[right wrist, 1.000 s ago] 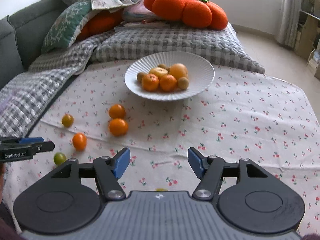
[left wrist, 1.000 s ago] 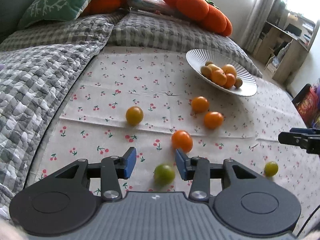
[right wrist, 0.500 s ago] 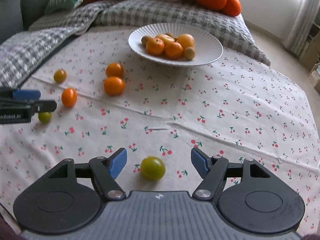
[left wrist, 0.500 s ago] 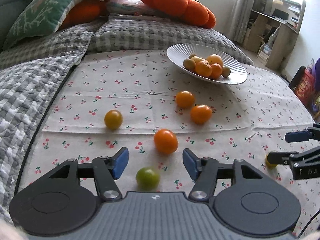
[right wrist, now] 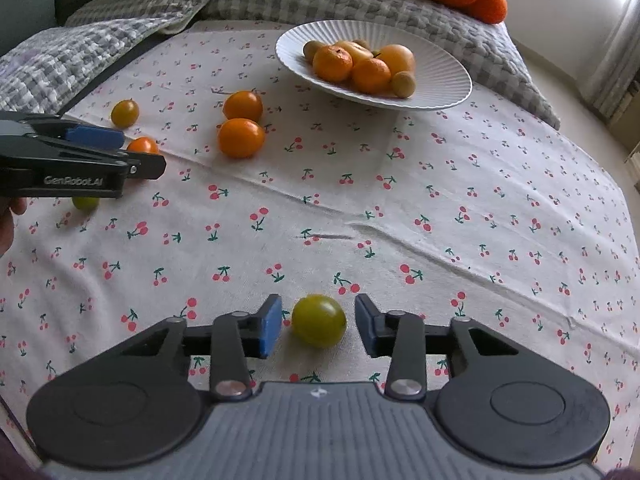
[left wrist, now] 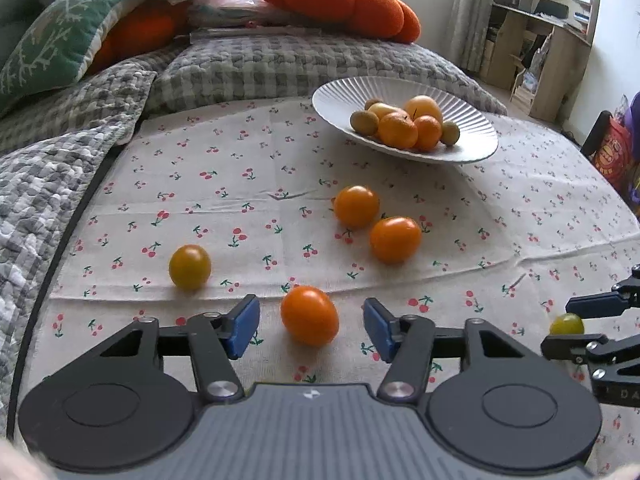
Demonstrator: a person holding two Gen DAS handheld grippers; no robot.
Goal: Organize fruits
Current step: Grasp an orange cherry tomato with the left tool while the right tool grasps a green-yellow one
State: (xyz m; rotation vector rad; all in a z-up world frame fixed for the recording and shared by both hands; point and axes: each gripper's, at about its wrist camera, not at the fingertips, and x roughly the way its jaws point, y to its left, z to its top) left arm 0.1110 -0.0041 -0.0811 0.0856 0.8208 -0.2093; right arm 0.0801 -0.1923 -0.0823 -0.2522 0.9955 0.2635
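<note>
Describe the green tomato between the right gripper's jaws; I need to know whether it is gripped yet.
The green tomato is small, round, smooth and glossy, yellowish green, whole and unmarked. It rests on the cherry-print cloth, far from the white plate. It sits between the blue pads of the right gripper, whose jaws have just been closing. A thin gap shows on each side, so nothing but the cloth touches it: not gripped yet.

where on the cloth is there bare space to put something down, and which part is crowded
The widest bare stretch of cloth runs right of the plate down to the right gripper. Another lies between the plate and the grey quilt. The left side is crowded: loose fruit around the left gripper.
</note>
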